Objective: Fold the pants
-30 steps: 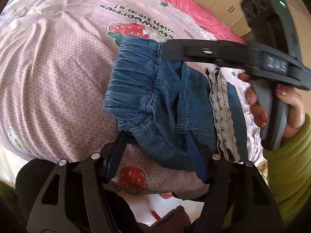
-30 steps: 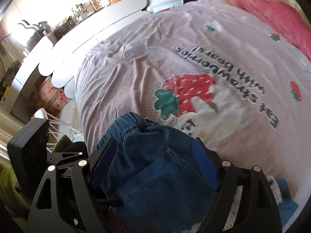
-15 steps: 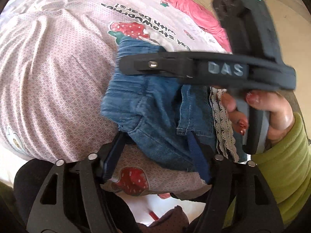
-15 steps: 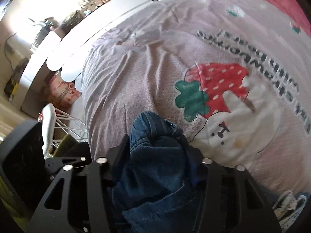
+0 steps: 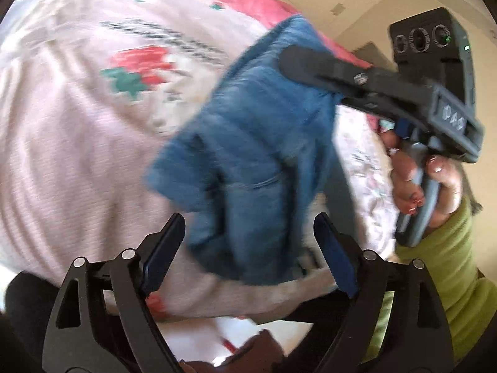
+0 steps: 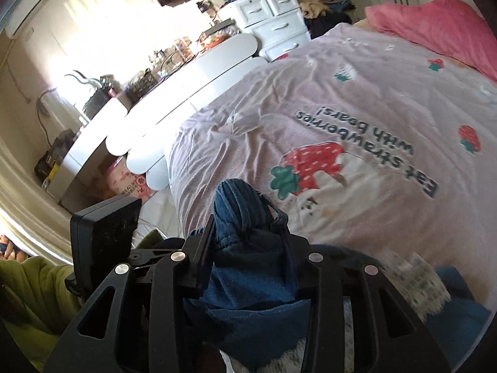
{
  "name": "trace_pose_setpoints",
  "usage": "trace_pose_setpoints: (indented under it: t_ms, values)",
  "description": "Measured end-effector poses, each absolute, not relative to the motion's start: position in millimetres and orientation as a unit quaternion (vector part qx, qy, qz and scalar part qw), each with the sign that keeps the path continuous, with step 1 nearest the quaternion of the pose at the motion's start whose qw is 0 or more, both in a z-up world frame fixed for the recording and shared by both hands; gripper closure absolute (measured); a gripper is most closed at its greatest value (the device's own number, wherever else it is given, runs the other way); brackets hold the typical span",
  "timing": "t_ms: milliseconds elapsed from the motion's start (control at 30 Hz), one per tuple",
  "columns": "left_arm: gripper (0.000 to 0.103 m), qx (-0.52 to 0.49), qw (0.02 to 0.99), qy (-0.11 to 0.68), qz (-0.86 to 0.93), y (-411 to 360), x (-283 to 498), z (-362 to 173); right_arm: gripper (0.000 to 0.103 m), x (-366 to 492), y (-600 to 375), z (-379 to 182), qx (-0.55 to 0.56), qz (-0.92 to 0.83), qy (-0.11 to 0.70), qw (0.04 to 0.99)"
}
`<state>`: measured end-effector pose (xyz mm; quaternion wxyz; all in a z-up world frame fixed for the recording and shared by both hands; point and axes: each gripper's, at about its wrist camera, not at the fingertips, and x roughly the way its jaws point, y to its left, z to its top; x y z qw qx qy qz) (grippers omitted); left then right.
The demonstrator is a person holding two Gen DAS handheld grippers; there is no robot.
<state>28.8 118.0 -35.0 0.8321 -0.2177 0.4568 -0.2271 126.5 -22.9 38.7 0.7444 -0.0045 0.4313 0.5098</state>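
A pink bedspread (image 6: 357, 99) fills most of both views. Blue denim pants (image 5: 254, 143) hang bunched above it at the centre of the left view, their long axis slanting from upper right to lower left. The right gripper (image 5: 298, 59) is clamped on their upper end. The left gripper (image 5: 248, 242), bottom centre, gapes wide with the pants' lower edge between its fingers, ungripped.

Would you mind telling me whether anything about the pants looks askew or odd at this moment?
Yes: the denim pants hang bunched and crooked above the pink bedspread, pinched at one end by the right gripper. The left gripper is open and holds nothing, so the folded shape looks undone.
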Motion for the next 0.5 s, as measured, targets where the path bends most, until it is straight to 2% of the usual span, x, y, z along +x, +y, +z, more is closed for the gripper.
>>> trace_pose_setpoints:
  t_ms: [367, 433, 500]
  values:
    - [0.026, -0.159, 0.832, 0.444, -0.292, 45, 36, -7, 0.063, 124, -116, 43, 0.044, 0.466, 0.402, 0.787]
    - [0.024, -0.143, 0.825, 0.448, -0.315, 30, 39, -9, 0.050, 124, -132, 42, 0.055, 0.455, 0.398, 0.795]
    - [0.024, -0.127, 0.819, 0.451, -0.333, 15, 36, -12, 0.048, 121, -154, 41, 0.063, 0.432, 0.389, 0.811]
